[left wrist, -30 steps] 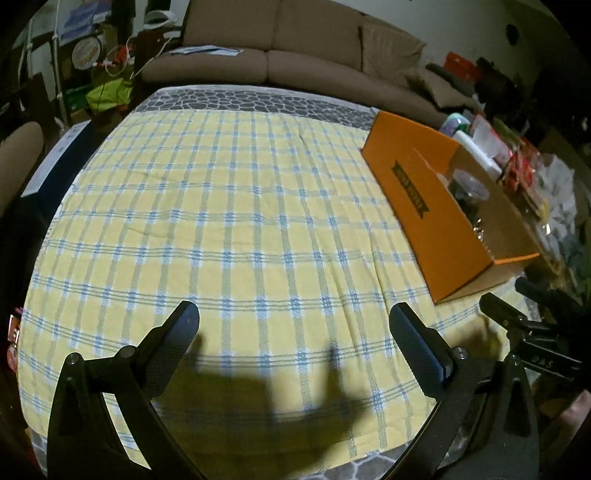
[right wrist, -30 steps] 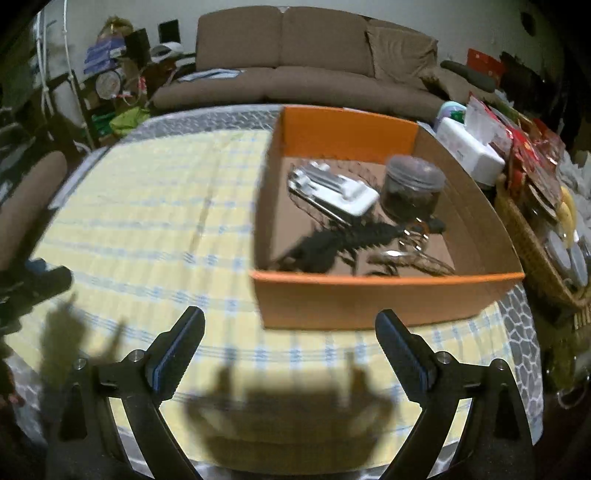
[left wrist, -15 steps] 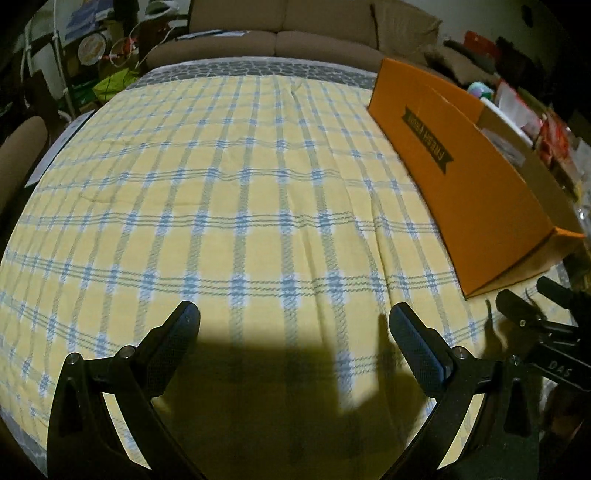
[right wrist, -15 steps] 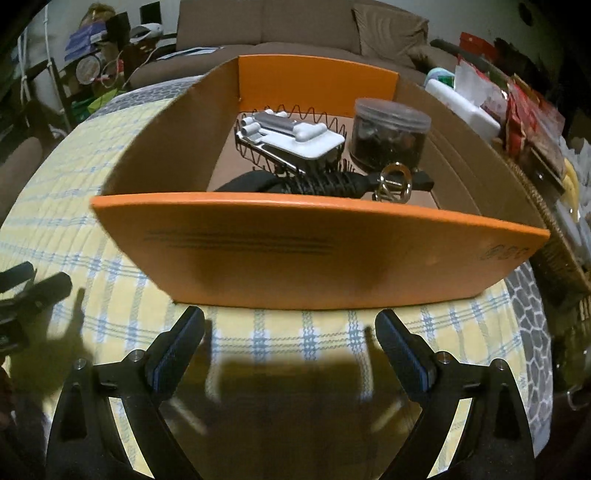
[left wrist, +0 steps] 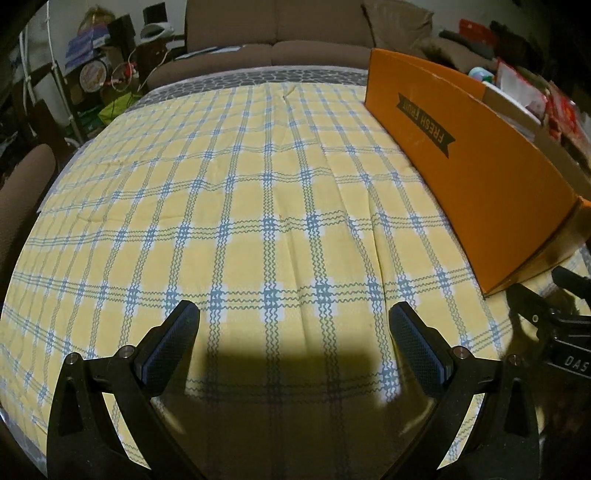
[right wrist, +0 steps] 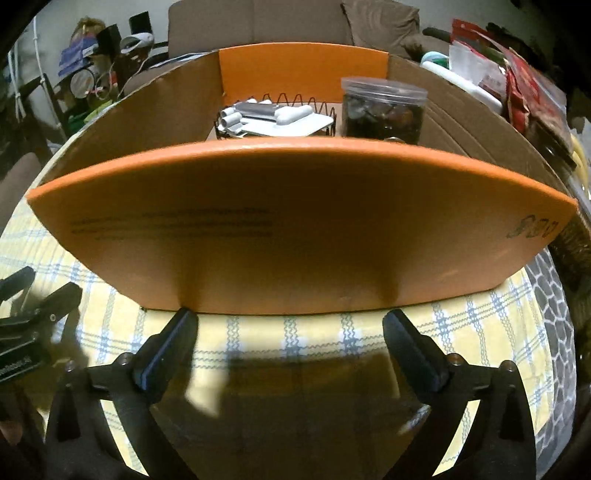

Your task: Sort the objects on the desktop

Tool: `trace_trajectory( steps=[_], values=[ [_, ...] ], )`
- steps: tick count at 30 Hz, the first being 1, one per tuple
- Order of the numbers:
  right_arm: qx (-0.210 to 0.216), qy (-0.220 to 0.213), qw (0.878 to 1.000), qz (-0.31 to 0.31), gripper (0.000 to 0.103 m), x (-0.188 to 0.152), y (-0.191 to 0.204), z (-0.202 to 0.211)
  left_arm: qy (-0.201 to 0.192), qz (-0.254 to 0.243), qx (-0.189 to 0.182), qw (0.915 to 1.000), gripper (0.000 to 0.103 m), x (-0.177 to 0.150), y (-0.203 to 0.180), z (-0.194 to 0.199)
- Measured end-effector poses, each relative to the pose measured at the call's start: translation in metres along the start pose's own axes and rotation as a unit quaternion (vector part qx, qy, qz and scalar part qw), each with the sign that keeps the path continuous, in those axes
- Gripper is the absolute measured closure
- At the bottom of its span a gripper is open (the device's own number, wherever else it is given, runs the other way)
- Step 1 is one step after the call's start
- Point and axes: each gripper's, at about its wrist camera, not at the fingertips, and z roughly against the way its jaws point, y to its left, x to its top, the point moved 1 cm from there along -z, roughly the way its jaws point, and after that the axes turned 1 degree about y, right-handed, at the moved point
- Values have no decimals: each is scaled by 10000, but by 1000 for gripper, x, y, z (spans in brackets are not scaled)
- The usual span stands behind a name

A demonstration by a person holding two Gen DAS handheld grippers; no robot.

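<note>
Two grippers hang low over a table covered by a yellow-and-blue plaid cloth [left wrist: 258,206]. An orange cardboard box [right wrist: 295,221] sits on the cloth toward the table's right edge, its near wall facing the right gripper [right wrist: 290,325]. That gripper's jaws are opening, with only cloth between them, and its fingertips are just short of the box's bottom edge. Inside the box, a black wire rack [right wrist: 317,110] carrying white and grey items [right wrist: 269,116] stands toward the far wall, with a clear lidded jar [right wrist: 382,110] of dark contents to its right. The left gripper [left wrist: 293,328] is spread wide over bare cloth near the table's front edge, holding nothing, with the box off to its right. A brown sofa [left wrist: 277,29] stands beyond the table's far edge.
</note>
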Motion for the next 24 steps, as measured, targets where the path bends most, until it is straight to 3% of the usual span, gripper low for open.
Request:
trace_trajectory(
  steps=[24],
  values=[
    [-52,-104,9999,-33,0,-4,3,1,-11,-19,11,10000,0,1,1,0]
  ],
)
